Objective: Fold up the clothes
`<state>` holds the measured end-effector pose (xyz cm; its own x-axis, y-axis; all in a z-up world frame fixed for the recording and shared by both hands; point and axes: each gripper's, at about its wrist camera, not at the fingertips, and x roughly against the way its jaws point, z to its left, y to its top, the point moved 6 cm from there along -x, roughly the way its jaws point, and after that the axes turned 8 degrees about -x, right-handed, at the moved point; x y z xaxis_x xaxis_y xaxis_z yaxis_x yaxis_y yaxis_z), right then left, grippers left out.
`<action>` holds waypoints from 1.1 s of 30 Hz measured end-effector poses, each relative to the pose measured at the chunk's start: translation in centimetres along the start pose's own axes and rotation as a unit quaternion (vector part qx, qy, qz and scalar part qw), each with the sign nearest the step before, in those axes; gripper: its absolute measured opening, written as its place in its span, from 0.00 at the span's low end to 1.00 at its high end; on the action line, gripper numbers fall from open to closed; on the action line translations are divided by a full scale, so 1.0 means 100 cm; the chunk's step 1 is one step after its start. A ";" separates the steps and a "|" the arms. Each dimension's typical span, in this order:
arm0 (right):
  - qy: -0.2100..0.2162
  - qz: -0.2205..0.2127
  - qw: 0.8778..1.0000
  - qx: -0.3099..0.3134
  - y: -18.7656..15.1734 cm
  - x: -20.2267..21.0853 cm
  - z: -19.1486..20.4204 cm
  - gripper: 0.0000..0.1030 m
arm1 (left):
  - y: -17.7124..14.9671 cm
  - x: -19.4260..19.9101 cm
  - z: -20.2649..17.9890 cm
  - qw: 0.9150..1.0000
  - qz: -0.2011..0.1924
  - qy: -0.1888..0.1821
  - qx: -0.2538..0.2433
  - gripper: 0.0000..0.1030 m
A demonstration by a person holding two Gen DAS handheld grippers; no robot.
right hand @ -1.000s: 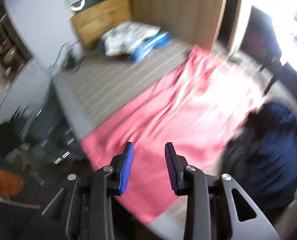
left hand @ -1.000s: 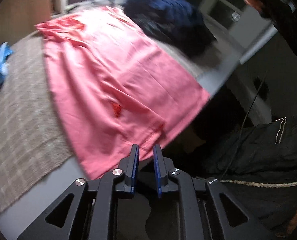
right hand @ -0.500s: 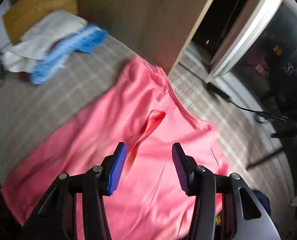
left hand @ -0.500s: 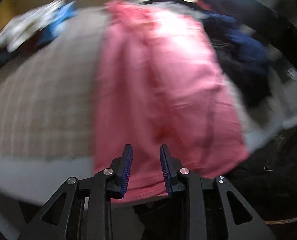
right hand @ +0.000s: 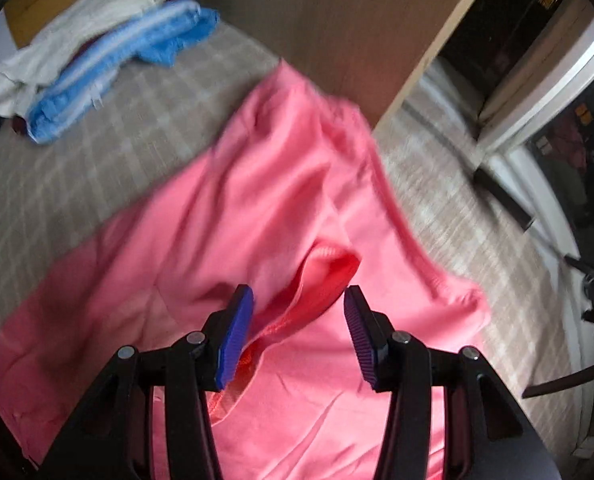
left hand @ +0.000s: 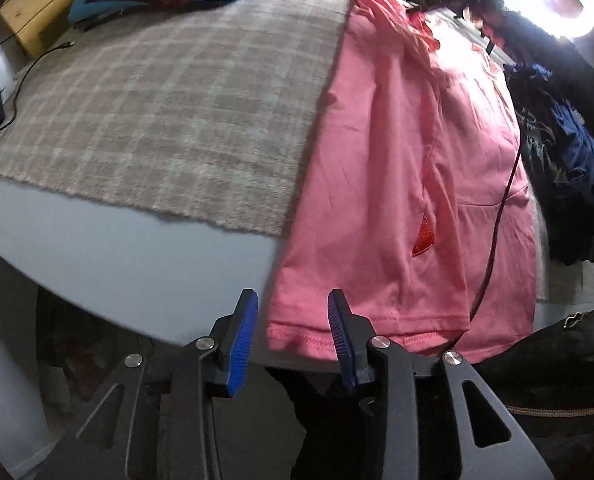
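So both sets of fingers are apart right now with nothing pinched. The left gripper (left hand: 293, 336) is still spreading its blue ribbed fingers (left hand: 241, 340), and the stitched bottom hem of the pink cotton t-shirt (left hand: 397, 168) sits right between and just beyond them, at the near corner, not gripped. The right gripper (right hand: 297, 336) has its fingers (right hand: 233, 336) held wide over the other end of the same shirt, with the ribbed neckline opening (right hand: 321, 276) lying between the tips, also untouched as far as I can tell. Out past the fingers, the shirt is spread lengthwise on the beige checked blanket (left hand: 157, 112) covering the bed, hem hanging slightly over the near edge. Further off to the left there's a stack of white and blue folded laundry (right hand: 97, 56), and a heap of dark navy clothes (left hand: 569, 168) off to the right. Looks to me like the grab-the-ends stage of a fold: next I'd guess each side needs to close on hem and collar before lifting anything.
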<state>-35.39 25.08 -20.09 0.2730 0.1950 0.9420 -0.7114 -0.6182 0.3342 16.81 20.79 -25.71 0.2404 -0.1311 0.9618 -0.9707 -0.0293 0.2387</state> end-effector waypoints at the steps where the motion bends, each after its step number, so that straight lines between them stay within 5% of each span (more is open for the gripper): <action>1: 0.007 -0.015 1.000 0.005 0.008 0.007 0.003 0.45 | 0.000 -0.004 0.000 1.000 0.005 0.002 -0.003 0.34; 10: 0.010 -0.045 0.999 0.004 0.076 0.001 0.012 0.45 | -0.003 -0.009 0.004 1.000 0.005 0.001 -0.004 0.03; 20: 0.006 -0.015 1.000 0.005 0.098 -0.048 0.012 0.44 | -0.009 0.005 0.024 0.998 -0.032 -0.037 0.039 0.02; 22: 0.022 -0.016 1.000 0.008 0.095 -0.048 0.015 0.10 | -0.011 0.006 0.029 0.996 -0.041 -0.051 0.056 0.02; 23: 0.023 -0.023 0.999 0.011 0.095 -0.046 0.016 0.03 | -0.014 0.007 0.035 0.994 -0.049 -0.063 0.076 0.02; 27: 0.021 -0.075 0.997 0.006 0.102 -0.024 0.008 0.02 | -0.030 0.010 0.061 0.982 -0.072 -0.090 0.148 0.02; 33: 0.003 -0.075 0.997 0.006 0.102 -0.030 0.006 0.02 | -0.039 0.011 0.038 0.985 -0.076 -0.080 0.132 0.02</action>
<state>-43.12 17.76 -19.51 0.3714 0.2900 0.8820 -0.6548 -0.5917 0.4703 20.87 16.97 -26.10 0.4006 -0.2589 0.8789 -0.8954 -0.3139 0.3157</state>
